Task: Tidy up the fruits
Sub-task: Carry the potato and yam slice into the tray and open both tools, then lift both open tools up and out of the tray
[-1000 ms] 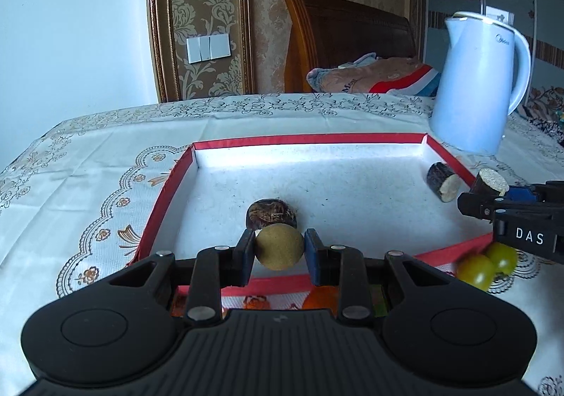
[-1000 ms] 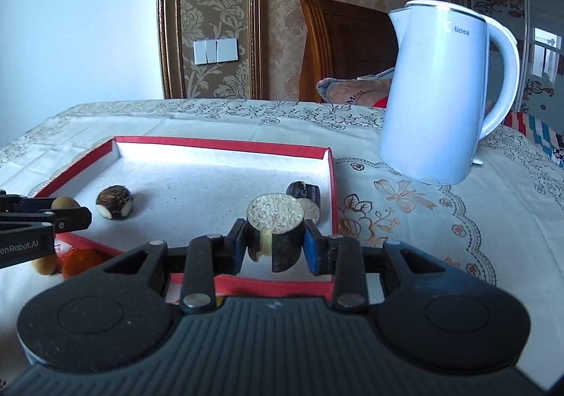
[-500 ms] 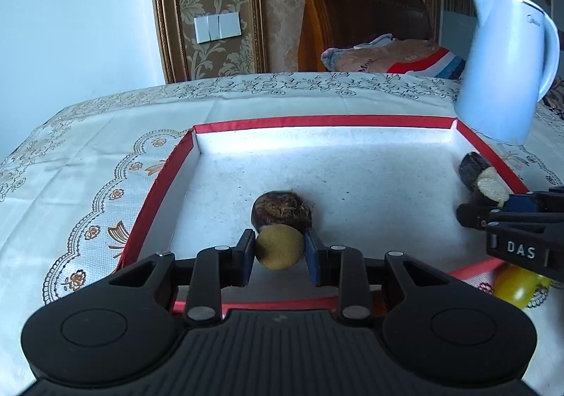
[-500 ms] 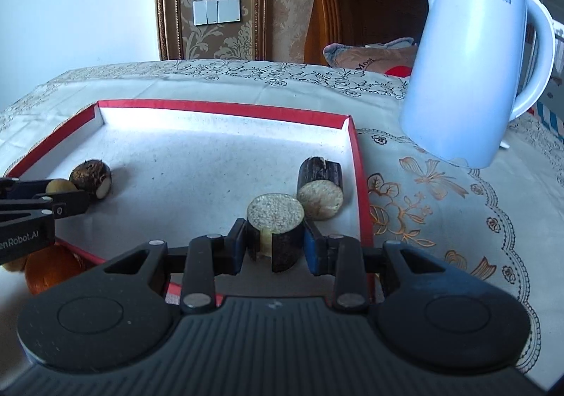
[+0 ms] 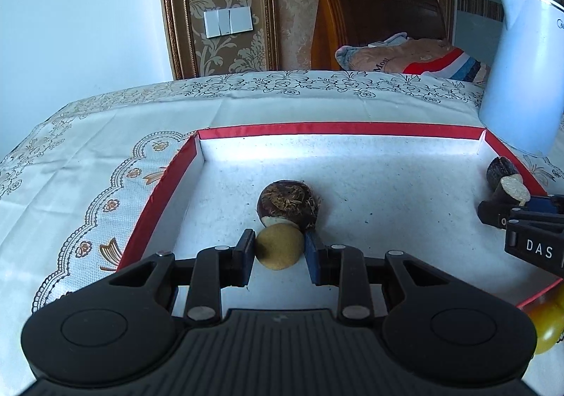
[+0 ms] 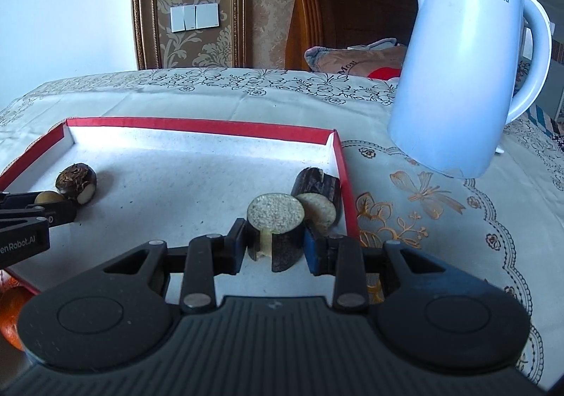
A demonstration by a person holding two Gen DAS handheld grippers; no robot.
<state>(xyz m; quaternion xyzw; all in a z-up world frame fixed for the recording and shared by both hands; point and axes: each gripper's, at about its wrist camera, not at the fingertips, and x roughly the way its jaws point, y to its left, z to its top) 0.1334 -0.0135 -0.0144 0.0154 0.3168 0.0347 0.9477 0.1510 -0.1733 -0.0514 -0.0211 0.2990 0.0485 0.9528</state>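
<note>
Halfway-ish imo: tray [image 5: 158, 191] has 2 pieces in. Left gripper [image 5: 280, 251] clamps a tan fruit [image 5: 279, 246], right gripper [image 6: 275, 244] a cane chunk [image 6: 276, 230]; orange fruit [image 6: 10, 311] is w/o a spot yet.

At 4 o'clock your left cam's yellow fruit [image 5: 550, 320] is cut off; at 8 o'clock, right cam's orange fruit [image 6: 12, 315] too.

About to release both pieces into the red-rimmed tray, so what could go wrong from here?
1. The round tan fruit in the left gripper sits right beside the dark hairy brown fruit; dropped, it may roll or knock it.
2. The dark-skinned cut cane piece in the right gripper is close to the second cane piece by the tray's red wall; it could topple against either.
</note>
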